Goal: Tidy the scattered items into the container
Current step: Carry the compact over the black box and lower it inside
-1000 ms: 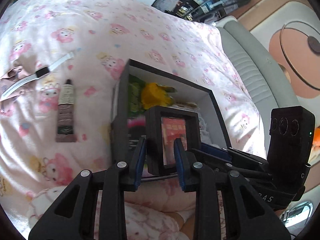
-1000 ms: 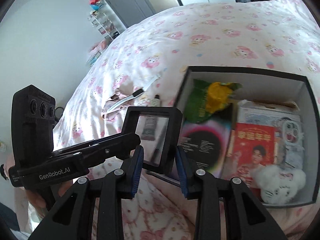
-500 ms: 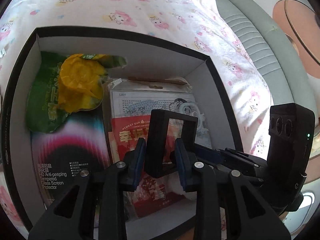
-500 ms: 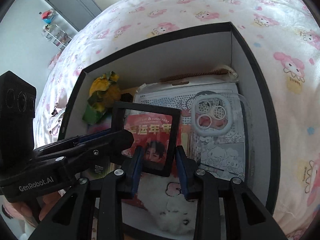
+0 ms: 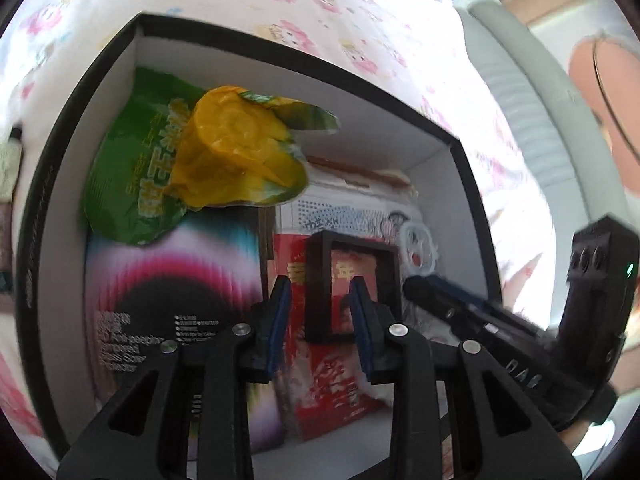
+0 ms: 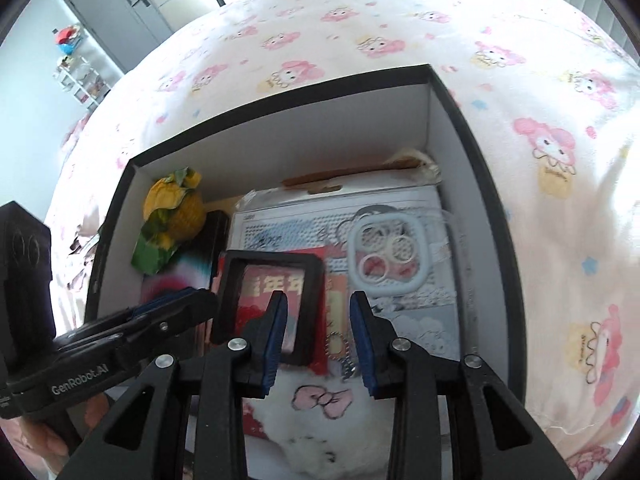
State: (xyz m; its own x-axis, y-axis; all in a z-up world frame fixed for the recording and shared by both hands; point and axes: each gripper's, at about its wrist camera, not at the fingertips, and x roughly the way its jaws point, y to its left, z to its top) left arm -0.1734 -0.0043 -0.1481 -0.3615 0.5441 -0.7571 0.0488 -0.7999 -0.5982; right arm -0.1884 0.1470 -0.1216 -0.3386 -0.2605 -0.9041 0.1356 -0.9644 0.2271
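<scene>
A small black square frame (image 5: 318,280) (image 6: 272,258) with a clear window lies low inside the black box (image 5: 476,216) (image 6: 476,152), over a red packet (image 5: 328,380). My left gripper (image 5: 319,292) hovers just short of the frame, jaws partly apart, with a slit of space beside the left pad. My right gripper (image 6: 319,304) is likewise apart; only the frame's right bar shows in its gap, well clear of the right pad. Seen from the opposite wrist views, the left gripper's tip (image 6: 200,300) and the right gripper's tip (image 5: 416,288) flank the frame's two sides.
The box also holds a green and yellow snack bag (image 5: 224,152), a screen-protector pack (image 5: 168,280), a clear phone case (image 6: 388,252) and a white plush (image 6: 320,420). It sits on a pink-print quilt (image 6: 360,40). A grey padded headboard (image 5: 532,100) runs along the right.
Both grippers came from beside the box to over it and down inside. The frame now looks smaller and sits further left in the right wrist view, off the right pad.
</scene>
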